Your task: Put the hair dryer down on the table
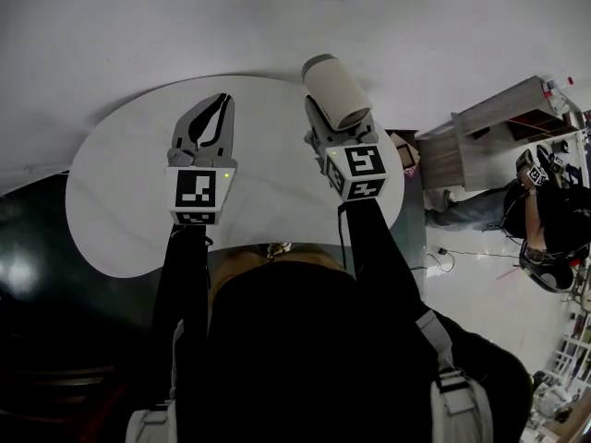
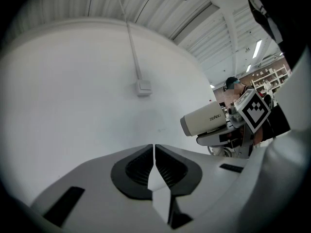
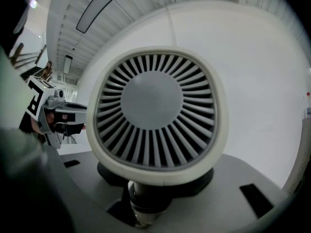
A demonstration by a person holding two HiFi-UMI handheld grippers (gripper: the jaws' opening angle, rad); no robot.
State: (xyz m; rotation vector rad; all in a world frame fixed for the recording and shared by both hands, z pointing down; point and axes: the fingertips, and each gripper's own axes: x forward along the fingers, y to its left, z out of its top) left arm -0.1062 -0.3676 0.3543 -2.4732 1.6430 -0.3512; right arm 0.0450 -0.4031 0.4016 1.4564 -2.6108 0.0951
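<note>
From the head view we see a white round table [image 1: 111, 192] in front of us, with both grippers over it. The left gripper [image 1: 222, 101] has its fingers pressed together and nothing in them. The right gripper [image 1: 325, 123] holds the dryer [image 1: 336, 91], whose pale barrel points away from us, over the table's far edge. We cannot tell from here whether it touches the top. Off to the right, well apart from the table, stand a wooden cabinet [image 1: 499, 123] and a person [image 1: 547, 224] in dark clothes.

In the left gripper view, the two jaws meet along a thin line, shut on nothing. Beyond them is a white wall with a small box [image 2: 144, 87] and a cable running up from it. To the right the dryer is side-on and about level, sitting atop the right gripper, beside that gripper's marker cube [image 2: 255, 111].

In the right gripper view, the dryer's rear grille fills the middle of the picture, its slats fanning out around a plain disc. Its handle runs down between the jaws, which pinch it from both sides. The left gripper shows small at the left edge.
</note>
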